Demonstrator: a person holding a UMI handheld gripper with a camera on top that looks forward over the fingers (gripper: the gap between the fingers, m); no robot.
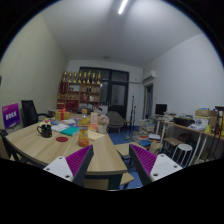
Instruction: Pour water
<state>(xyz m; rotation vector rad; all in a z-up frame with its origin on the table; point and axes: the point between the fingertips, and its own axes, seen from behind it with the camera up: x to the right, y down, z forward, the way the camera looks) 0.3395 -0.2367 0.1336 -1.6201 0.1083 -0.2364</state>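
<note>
My gripper (112,163) is held high and far back from a long wooden table (98,158). Its two fingers, with magenta pads (80,160), stand wide apart with nothing between them. On the table, beyond the left finger, stand a dark kettle or mug (44,130), a small red dish (62,139) and an orange bottle-like thing (84,138). They are too small to tell apart in detail. No water or pouring shows.
Coloured papers and boxes (68,127) lie on the table. A monitor (11,115) stands at the left. Shelves (82,92) line the back wall. A desk with gear (190,124) and a white stool (184,151) stand at the right. Blue floor shows between.
</note>
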